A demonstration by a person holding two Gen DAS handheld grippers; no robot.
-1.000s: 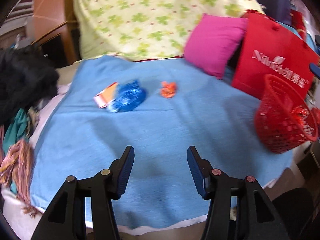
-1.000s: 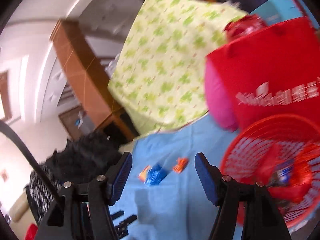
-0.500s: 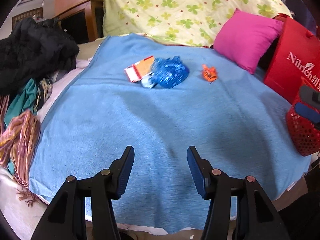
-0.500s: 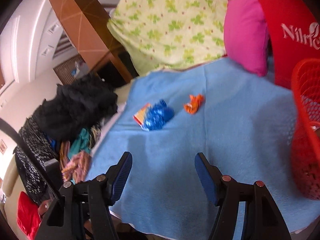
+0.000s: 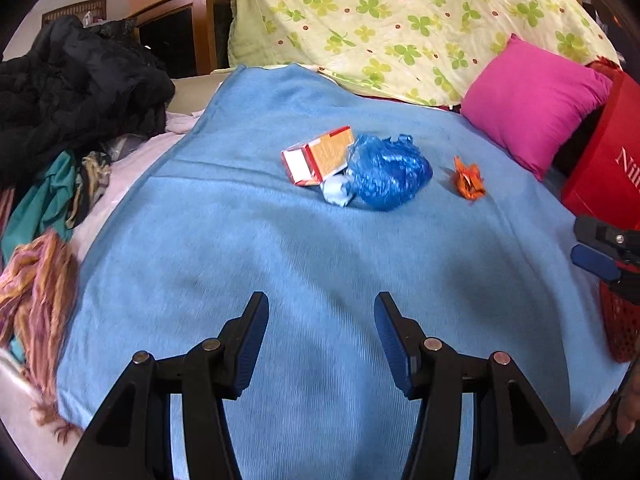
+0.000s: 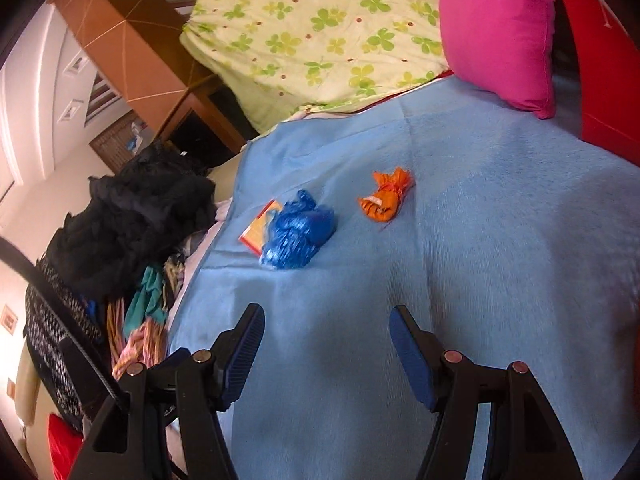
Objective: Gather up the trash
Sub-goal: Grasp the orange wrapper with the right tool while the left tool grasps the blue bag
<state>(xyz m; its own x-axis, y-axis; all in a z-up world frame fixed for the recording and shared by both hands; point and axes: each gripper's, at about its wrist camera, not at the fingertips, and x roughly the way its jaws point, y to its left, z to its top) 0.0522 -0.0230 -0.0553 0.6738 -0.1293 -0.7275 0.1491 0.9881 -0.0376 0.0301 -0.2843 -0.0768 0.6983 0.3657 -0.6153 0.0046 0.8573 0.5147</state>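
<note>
Trash lies on a blue blanket [image 5: 280, 260]: an orange and red carton [image 5: 318, 155], a crumpled blue plastic bag [image 5: 388, 172] touching it, a small pale blue wad [image 5: 337, 192], and an orange wrapper [image 5: 469, 179] to the right. The right wrist view shows the carton [image 6: 258, 229], the bag [image 6: 298, 234] and the wrapper [image 6: 385, 198]. My left gripper [image 5: 320, 332] is open and empty, well short of the trash. My right gripper [image 6: 326, 344] is open and empty above the blanket; it also shows at the left wrist view's right edge [image 5: 600, 256].
A red mesh basket [image 5: 620, 328] sits at the blanket's right edge. A red bag [image 5: 604, 168] and pink pillow [image 5: 532, 100] stand at back right, a clover-print quilt [image 5: 400, 20] behind. Dark clothes [image 5: 72, 92] and scarves [image 5: 36, 296] pile at left.
Both grippers have swung left and down toward the trash. The red basket has slid out of the right wrist view and to the edge of the left one. Both stay open.
</note>
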